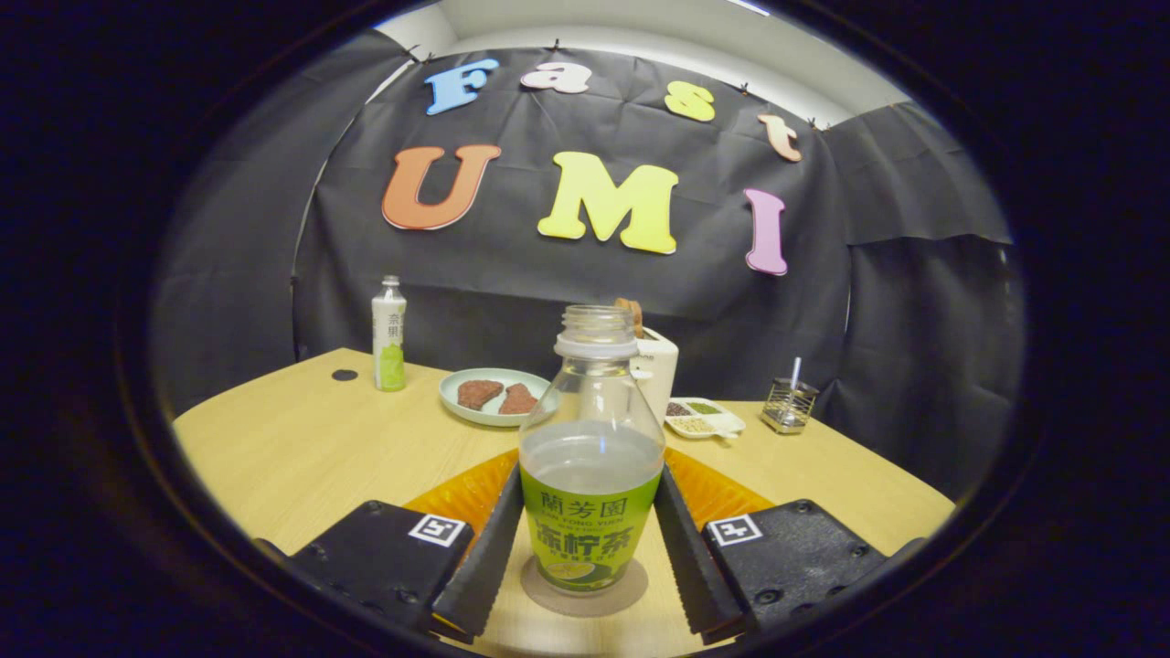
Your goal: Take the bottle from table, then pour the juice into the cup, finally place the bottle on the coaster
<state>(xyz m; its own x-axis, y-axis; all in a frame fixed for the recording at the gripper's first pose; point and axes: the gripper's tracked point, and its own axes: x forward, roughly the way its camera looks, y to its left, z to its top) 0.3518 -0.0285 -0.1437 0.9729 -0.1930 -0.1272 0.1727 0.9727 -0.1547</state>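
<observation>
Bottle [591, 475], uncapped and upright, stands on the round coaster [585, 589] between the claw [585, 557] fingers, which flank it without clearly pressing.

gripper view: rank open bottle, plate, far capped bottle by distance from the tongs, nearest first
1. Open bottle: upright on the coaster, between the fingers of the tongs, which stand open beside it.
2. Plate: beyond the fingers, mid-table, holding two brown pieces.
3. Capped bottle: farthest, by the table's back edge near the booth wall, left of the plate.
</observation>
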